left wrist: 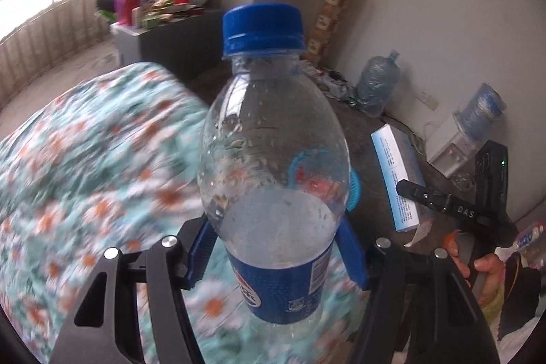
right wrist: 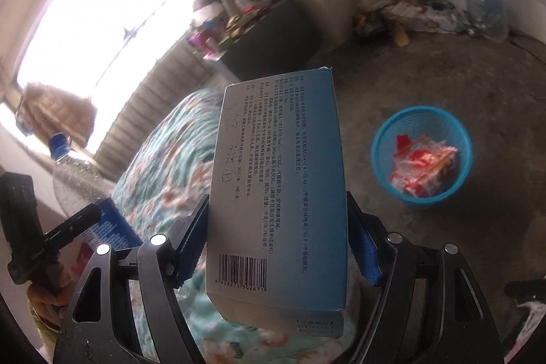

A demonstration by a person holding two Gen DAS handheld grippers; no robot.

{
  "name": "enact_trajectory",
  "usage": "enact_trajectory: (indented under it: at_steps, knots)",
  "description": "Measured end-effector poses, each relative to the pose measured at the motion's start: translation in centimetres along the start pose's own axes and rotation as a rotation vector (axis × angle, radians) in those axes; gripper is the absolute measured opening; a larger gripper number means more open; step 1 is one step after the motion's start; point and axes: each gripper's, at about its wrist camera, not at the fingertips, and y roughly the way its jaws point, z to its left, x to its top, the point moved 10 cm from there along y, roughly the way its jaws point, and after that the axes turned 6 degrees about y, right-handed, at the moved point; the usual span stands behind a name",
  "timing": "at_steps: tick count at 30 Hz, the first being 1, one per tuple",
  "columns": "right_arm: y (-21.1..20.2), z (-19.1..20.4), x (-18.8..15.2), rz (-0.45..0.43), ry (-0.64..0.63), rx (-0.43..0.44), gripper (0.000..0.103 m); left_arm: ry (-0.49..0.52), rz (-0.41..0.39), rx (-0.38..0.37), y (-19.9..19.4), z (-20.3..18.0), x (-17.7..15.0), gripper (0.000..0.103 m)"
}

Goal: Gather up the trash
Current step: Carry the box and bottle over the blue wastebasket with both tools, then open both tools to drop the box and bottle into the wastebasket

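Note:
My left gripper [left wrist: 278, 253] is shut on a clear plastic bottle [left wrist: 273, 166] with a blue cap and blue label, held upright above a floral bedspread [left wrist: 85, 176]. My right gripper [right wrist: 276, 237] is shut on a blue and white medicine box [right wrist: 276, 186] with a barcode, held upright. The box also shows at the right of the left wrist view [left wrist: 396, 179]. The bottle shows at the left of the right wrist view [right wrist: 73, 179]. A blue mesh waste basket [right wrist: 423, 159] with red and white wrappers stands on the floor to the right of the box; it shows partly behind the bottle [left wrist: 353, 190].
A dark cabinet [right wrist: 273, 36] with clutter stands by the window. Large water jugs [left wrist: 377, 84] and a white water dispenser [left wrist: 454, 142] stand along the wall. A tall stack of cartons [left wrist: 329, 16] leans in the corner. The floor [right wrist: 409, 74] is bare concrete.

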Motion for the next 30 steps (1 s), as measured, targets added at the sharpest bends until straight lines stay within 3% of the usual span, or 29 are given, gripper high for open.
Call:
enact_trajectory:
  at_steps: [4, 11, 17, 20, 22, 26, 30]
  knots:
    - [-1.6, -6.7, 2.3, -0.058, 0.138, -0.079, 0.069, 0.067, 0.042, -0.079, 4.6, -4.2, 3.6, 0.062]
    - [1.3, -14.5, 3.8, -0.027, 0.309, -0.12, 0.069, 0.123, 0.205, -0.219, 16.7, -11.1, 7.3, 0.062]
    - [6.1, -18.7, 6.3, 0.022, 0.414, -0.088, 0.071, 0.166, 0.31, -0.183, 27.9, -13.3, 9.1, 0.062]
    - [8.8, -21.5, 8.0, 0.02, 0.492, -0.05, 0.076, 0.156, 0.297, -0.147, 32.8, -13.3, 10.1, 0.083]
    - [11.2, -23.5, 8.7, 0.035, 0.532, -0.044, 0.078, 0.123, 0.297, -0.125, 35.1, -13.1, 10.0, 0.084]
    - [14.8, -27.1, 7.4, 0.094, 0.669, -0.075, 0.079, 0.014, 0.332, -0.125, 35.8, -11.8, 8.6, 0.084]
    - [13.7, -27.3, 5.6, 0.058, 0.694, -0.074, 0.079, 0.032, 0.298, -0.154, 33.6, -11.5, 8.4, 0.084]
